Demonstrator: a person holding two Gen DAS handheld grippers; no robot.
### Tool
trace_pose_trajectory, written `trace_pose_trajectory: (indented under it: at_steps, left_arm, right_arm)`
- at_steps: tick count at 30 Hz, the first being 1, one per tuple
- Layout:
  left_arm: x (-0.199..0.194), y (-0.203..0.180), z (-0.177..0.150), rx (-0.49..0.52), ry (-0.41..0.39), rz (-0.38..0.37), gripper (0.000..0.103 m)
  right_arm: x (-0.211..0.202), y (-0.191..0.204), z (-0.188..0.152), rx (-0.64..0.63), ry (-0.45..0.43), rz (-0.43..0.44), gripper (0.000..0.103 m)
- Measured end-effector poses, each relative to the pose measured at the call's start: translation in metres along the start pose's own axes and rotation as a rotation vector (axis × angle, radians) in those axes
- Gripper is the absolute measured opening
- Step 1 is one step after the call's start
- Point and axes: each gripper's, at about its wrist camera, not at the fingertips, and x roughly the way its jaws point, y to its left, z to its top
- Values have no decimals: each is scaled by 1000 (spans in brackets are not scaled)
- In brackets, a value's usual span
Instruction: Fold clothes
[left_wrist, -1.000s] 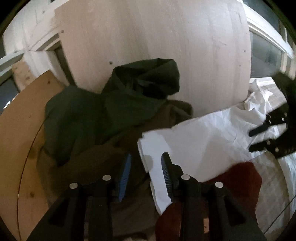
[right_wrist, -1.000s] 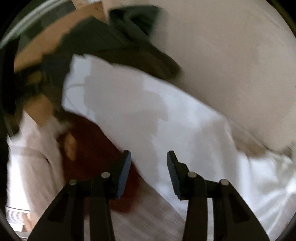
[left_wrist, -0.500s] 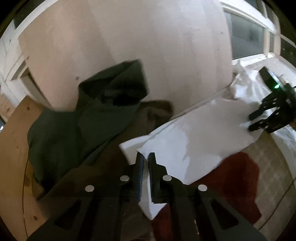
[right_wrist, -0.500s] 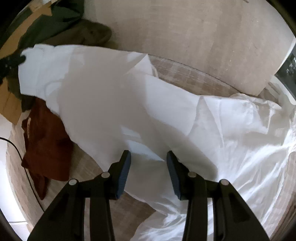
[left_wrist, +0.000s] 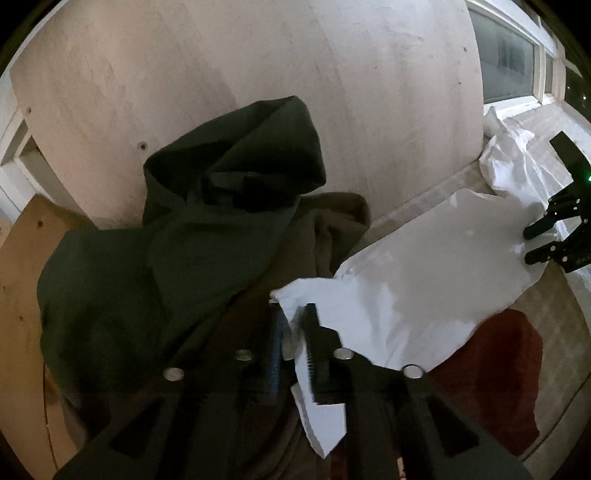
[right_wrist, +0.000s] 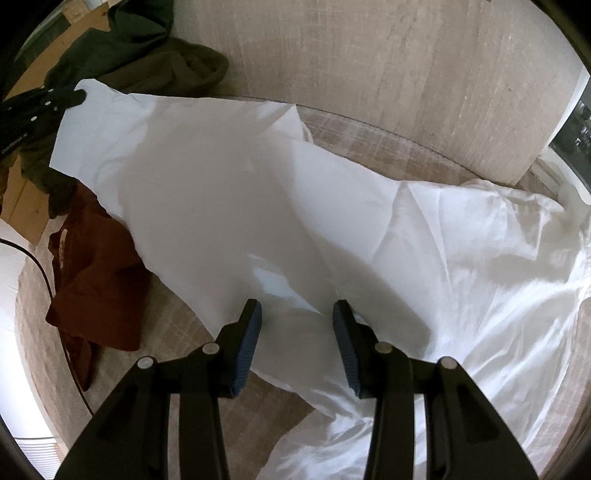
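Draping the wood table, white cloth sits between left hand-held gripper's just-parted jaws; right one gapes.

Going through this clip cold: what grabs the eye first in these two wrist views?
The big white garment, spread across the middle of the table, dominates both views. The left gripper has a corner of it between its jaws, which have just been opening, while the right gripper hangs open above the cloth's near edge. A dark green garment is heaped against the back board, and a dark red one lies at the table's left.
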Motion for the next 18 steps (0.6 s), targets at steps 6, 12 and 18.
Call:
trace_pose_trajectory:
  at_steps: [6, 12, 18]
  left_arm:
    - [9, -3, 5, 20, 12, 15, 36]
    - [26, -13, 8, 59, 34, 0, 9]
    - [-29, -5, 0, -28, -39, -36, 7]
  right_arm:
    - [-7, -10, 3, 5, -13, 27, 40]
    - [-53, -42, -8, 93, -109, 102, 40]
    - [-82, -86, -30, 223, -158, -8, 40]
